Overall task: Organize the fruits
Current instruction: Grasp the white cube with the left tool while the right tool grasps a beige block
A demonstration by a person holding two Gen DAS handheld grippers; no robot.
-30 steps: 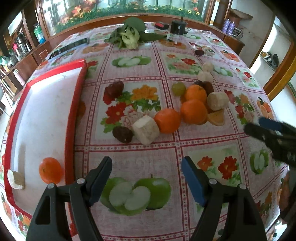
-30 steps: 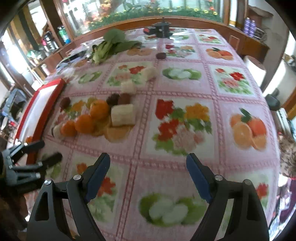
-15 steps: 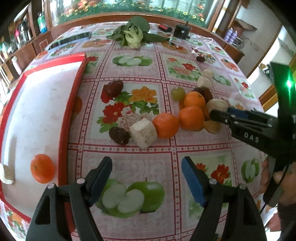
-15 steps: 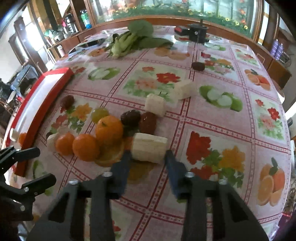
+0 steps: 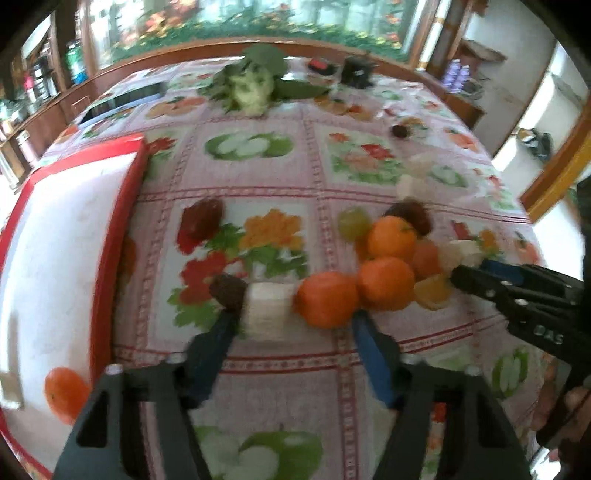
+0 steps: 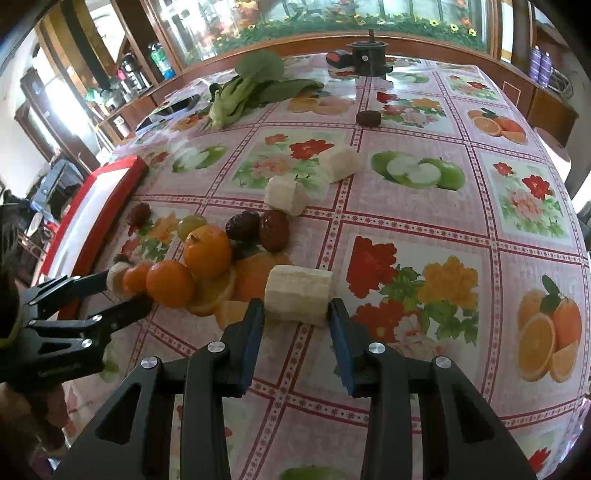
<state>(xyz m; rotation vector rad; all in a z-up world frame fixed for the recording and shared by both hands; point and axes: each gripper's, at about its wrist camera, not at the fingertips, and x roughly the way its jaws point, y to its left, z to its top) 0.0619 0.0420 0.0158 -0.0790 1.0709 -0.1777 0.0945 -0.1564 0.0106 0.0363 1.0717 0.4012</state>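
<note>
While fruit-print tablecloth (image 6: 424,236) covers the table, glass-fronted cabinets (image 6: 332,18) stand behind.

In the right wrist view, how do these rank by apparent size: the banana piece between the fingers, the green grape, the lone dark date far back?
1. Banana piece, nearest the camera
2. Green grape
3. Dark date, though distance shrinks it

The left gripper (image 5: 291,325) reaches low, and its two black arms run up from six o'clock. Its blue fingers (image 5: 369,343) are spread wide apart. The right gripper (image 6: 295,321) also points toward twelve o'clock, with its blue fingers (image 6: 251,332) set closer together but not closed. In the right wrist view, the left one comes in from nine o'clock.
</note>
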